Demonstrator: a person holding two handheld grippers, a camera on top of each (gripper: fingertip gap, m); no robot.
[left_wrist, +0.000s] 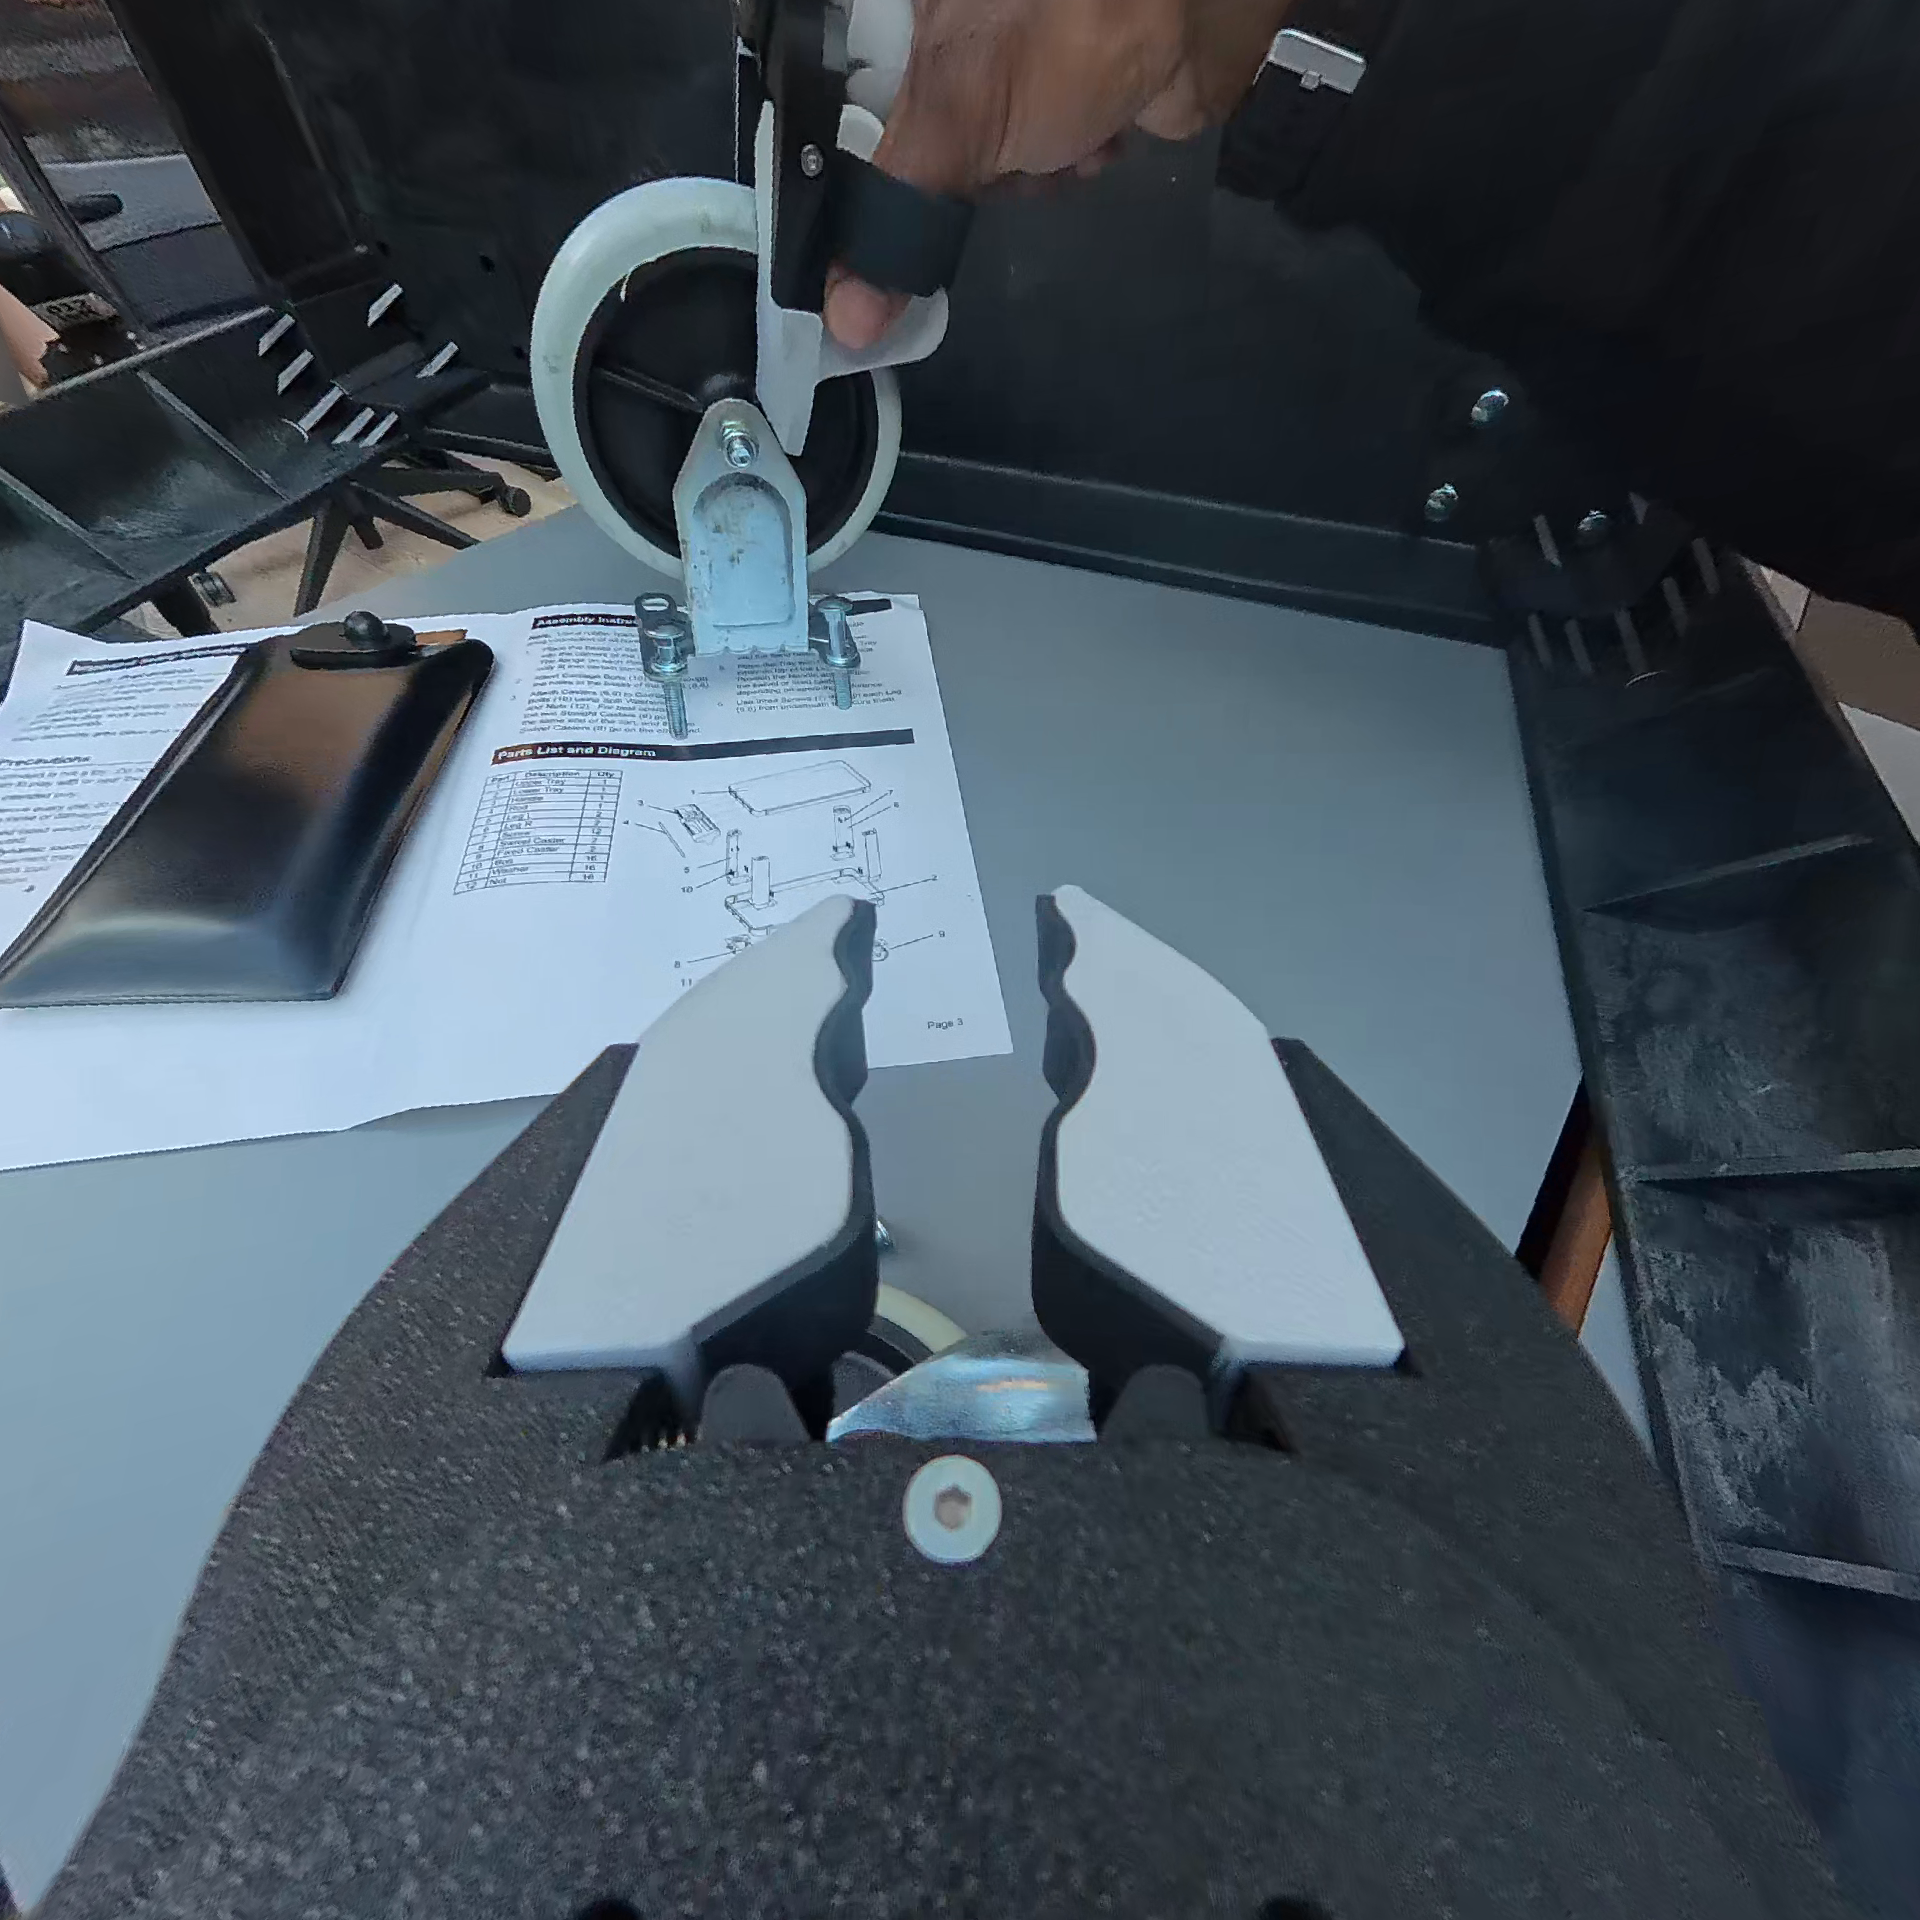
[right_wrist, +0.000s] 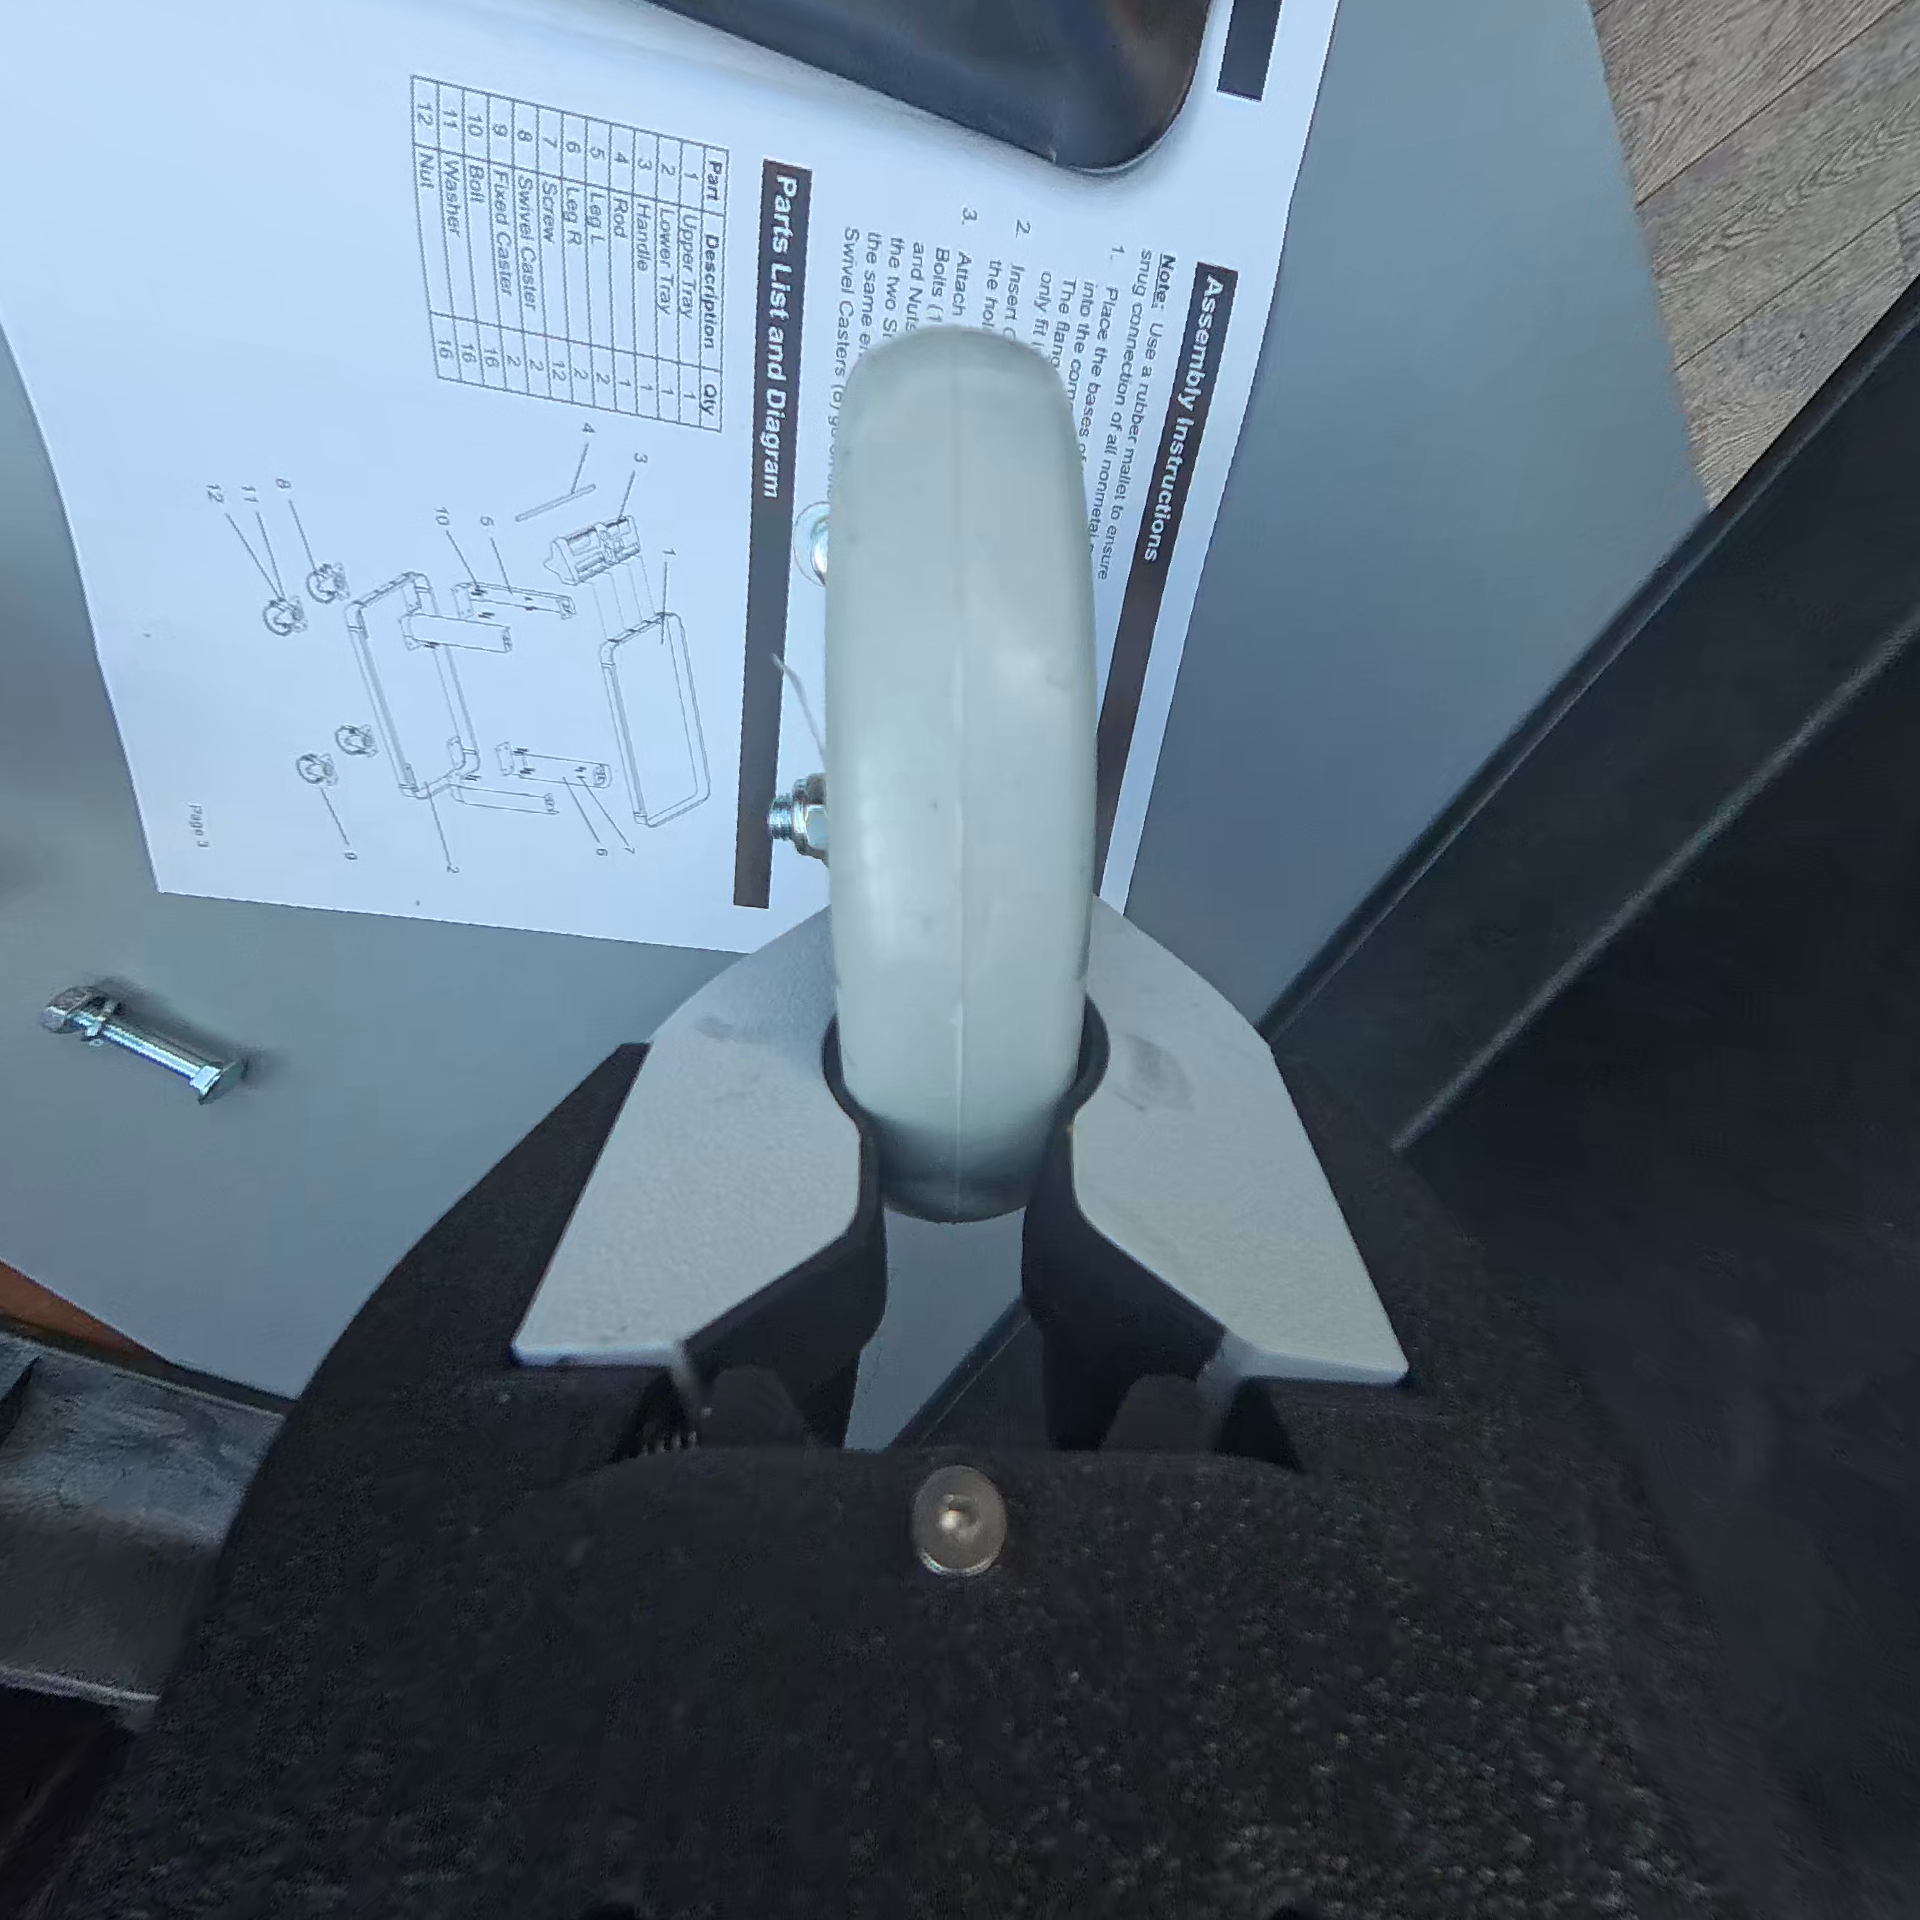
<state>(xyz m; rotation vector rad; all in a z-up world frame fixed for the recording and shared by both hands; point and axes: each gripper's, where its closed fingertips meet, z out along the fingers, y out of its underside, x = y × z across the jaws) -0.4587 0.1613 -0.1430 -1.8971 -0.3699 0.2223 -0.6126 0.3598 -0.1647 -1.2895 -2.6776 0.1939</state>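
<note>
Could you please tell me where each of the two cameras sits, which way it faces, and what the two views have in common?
Left wrist view: sits on the left gripper, looking along its open, empty fingers across the grey table at the instruction sheet; a hand shows beyond, on the right gripper.
Right wrist view: sits on the right gripper, looking down along its fingers, clamped on the caster wheel, at the sheet; a bolt lies nearby.
Shared: wheel, sheet, table.

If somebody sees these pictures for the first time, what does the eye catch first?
The grey caster wheel, clamped by its tread in the right hand-held gripper above a printed sheet on the grey table. The left hand-held gripper is open, and a shiny black tray lies on the sheet.
</note>
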